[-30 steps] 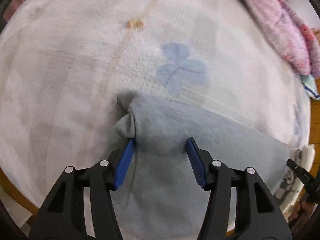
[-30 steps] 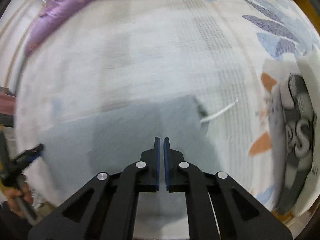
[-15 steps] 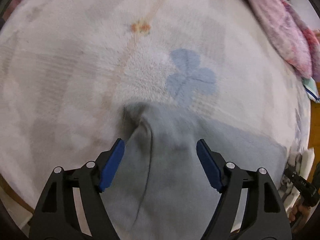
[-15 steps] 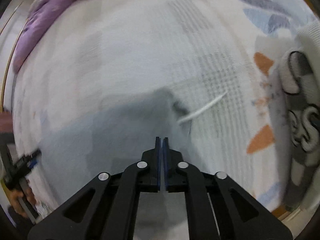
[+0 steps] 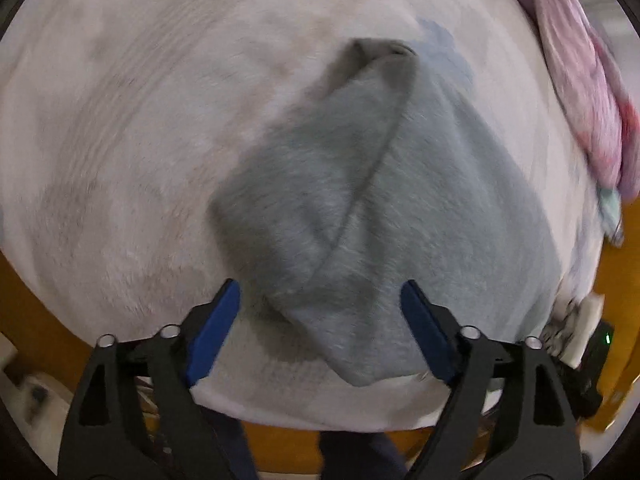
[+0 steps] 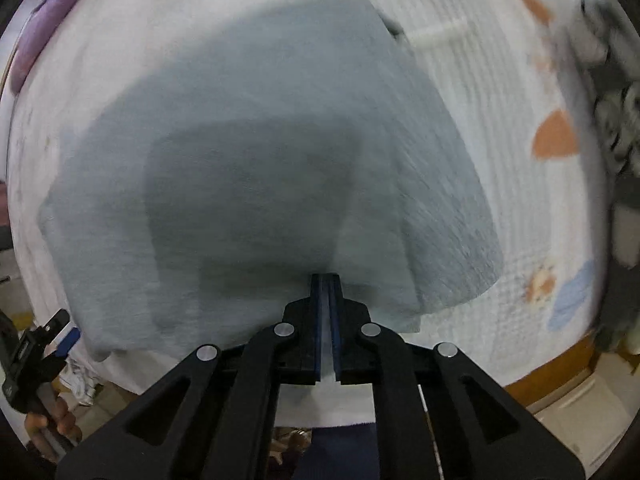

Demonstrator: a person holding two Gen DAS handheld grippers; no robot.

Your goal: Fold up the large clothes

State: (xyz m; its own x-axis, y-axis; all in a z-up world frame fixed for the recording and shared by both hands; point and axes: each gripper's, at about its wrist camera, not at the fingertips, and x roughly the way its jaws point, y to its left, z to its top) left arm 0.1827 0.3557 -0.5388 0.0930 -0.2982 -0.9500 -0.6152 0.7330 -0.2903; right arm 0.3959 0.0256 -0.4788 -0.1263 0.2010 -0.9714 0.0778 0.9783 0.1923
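The grey garment lay on the bed, spread over the pale patterned bedspread close to the near edge. In the left wrist view a narrow folded part ran away from the camera to a dark open end, with a long crease slanting down the cloth toward the near edge. In the right wrist view the same garment covered most of the bedspread, lying in at least two layers, with a darker squarish patch in its middle that could be shadow or a thicker layer; I could not tell which. A thin white strip showed just beyond its far right corner.

The right gripper had its fingers pressed together on the near hem of the garment, and pale cloth showed in the slit between the blue pads. The left gripper had its fingers spread wide, one on each side of the near corner of the cloth, neither visibly touching it.

A pink and purple quilt lay bunched along the far right side of the bed. A black and white patterned cloth, blurred, lay at the right edge of the right wrist view. Wooden bed frame showed below the bedspread.
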